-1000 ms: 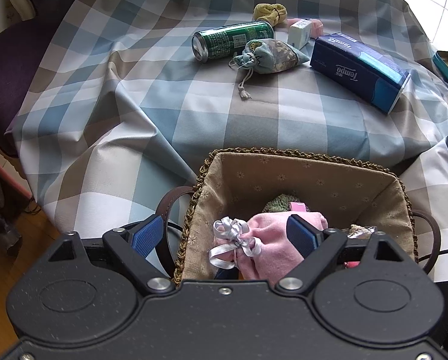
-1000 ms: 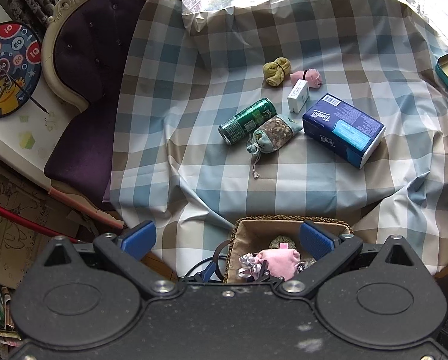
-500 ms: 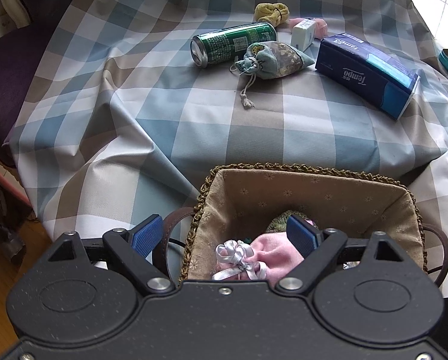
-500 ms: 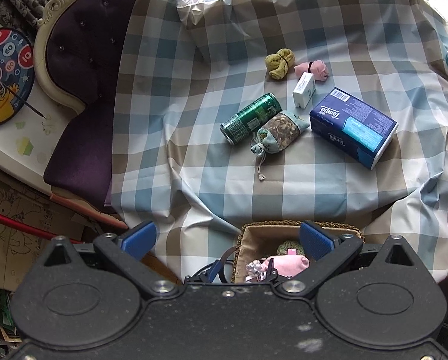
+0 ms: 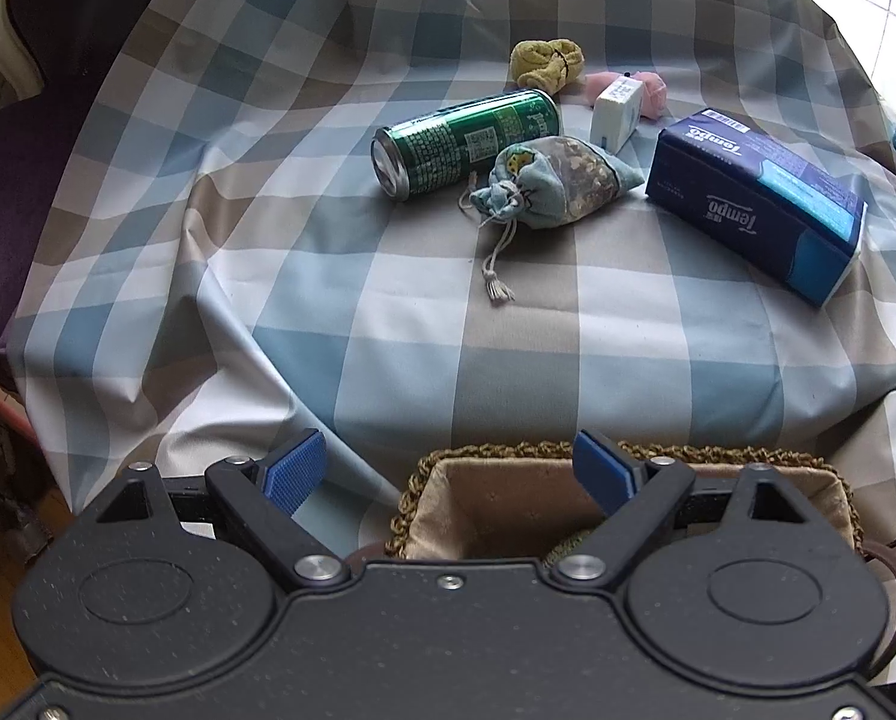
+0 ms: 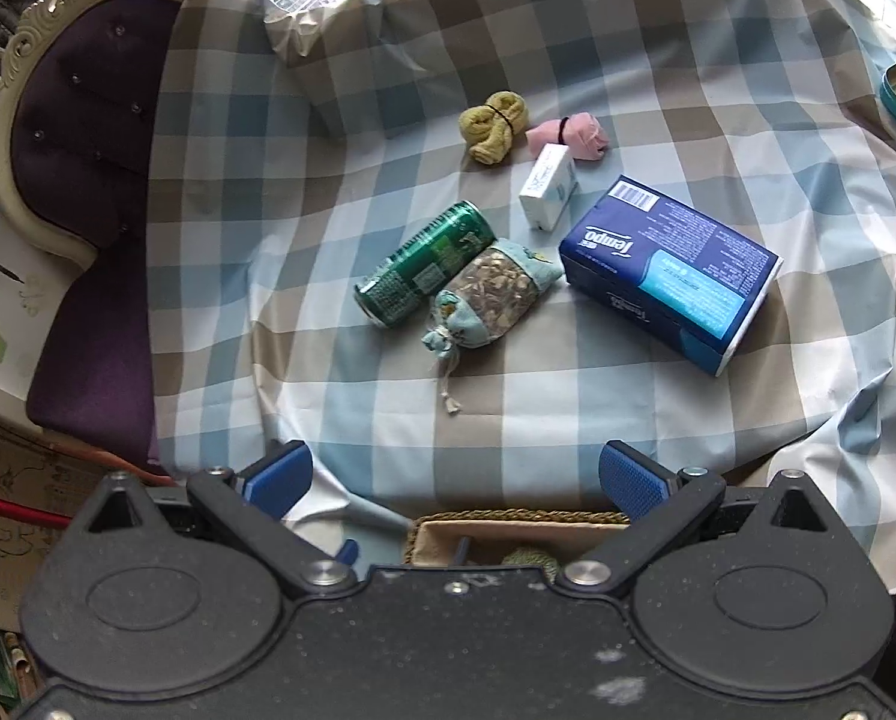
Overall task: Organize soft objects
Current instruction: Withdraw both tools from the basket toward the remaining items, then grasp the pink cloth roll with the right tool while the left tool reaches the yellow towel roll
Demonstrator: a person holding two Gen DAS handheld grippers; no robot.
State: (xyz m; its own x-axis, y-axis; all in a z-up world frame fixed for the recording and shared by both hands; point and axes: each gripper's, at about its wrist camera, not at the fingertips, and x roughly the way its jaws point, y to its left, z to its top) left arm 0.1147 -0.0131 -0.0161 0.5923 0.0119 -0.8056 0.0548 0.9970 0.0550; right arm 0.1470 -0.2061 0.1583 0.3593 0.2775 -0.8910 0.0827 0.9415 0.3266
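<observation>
Nearest, both the left gripper point(image 5: 451, 468) and right gripper point(image 6: 454, 477) have their fingers spread with nothing between them, above the woven basket point(image 5: 502, 455) at the checked cloth's point(image 5: 387, 312) near edge. Farther off, a drawstring pouch point(image 6: 490, 300) touches a green can point(image 6: 426, 264). Beyond lie the yellow cloth roll point(image 6: 494, 125) and pink cloth roll point(image 6: 574, 135).

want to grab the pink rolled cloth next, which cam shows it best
The right wrist view: the pink rolled cloth lies fully visible with its dark band, behind the small white box. In the left wrist view that box hides most of it.
</observation>
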